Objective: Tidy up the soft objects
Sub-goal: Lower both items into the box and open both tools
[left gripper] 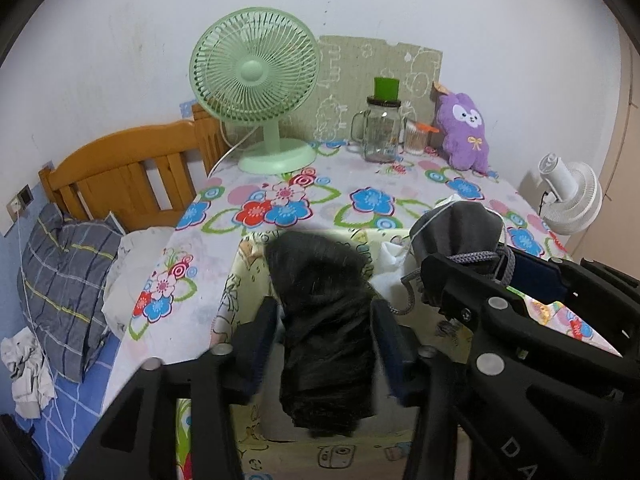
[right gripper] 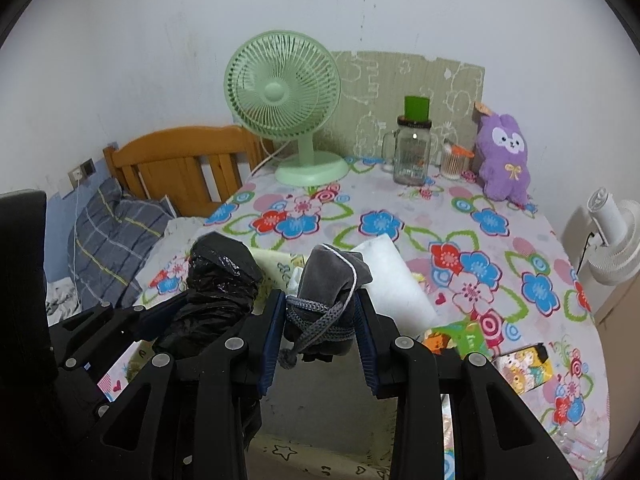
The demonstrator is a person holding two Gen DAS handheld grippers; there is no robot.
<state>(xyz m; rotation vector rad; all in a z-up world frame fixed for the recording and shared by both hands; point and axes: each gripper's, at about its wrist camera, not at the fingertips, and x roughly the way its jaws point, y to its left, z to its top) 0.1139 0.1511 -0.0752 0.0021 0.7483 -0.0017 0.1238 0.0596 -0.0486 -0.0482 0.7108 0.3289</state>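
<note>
My left gripper (left gripper: pixel 325 312) is shut on a rolled black plastic bag (left gripper: pixel 324 320) and holds it over the open yellow printed storage box (left gripper: pixel 240 280). The bag also shows in the right wrist view (right gripper: pixel 216 284). My right gripper (right gripper: pixel 320 312) is shut on a grey drawstring pouch (right gripper: pixel 328 280) with a grey cord, beside the bag and above the same box; the pouch also shows in the left wrist view (left gripper: pixel 456 232). A white foam piece (right gripper: pixel 396 280) lies behind the pouch. A purple plush toy (right gripper: pixel 506 156) leans at the table's back right.
A green desk fan (right gripper: pixel 288 108), a glass jar with a green lid (right gripper: pixel 412 152) and a cup of cotton swabs (right gripper: pixel 454 162) stand at the back of the flowered tablecloth (right gripper: pixel 500 248). A wooden bed with a plaid pillow (left gripper: pixel 68 272) is left. A white fan (right gripper: pixel 612 236) stands right.
</note>
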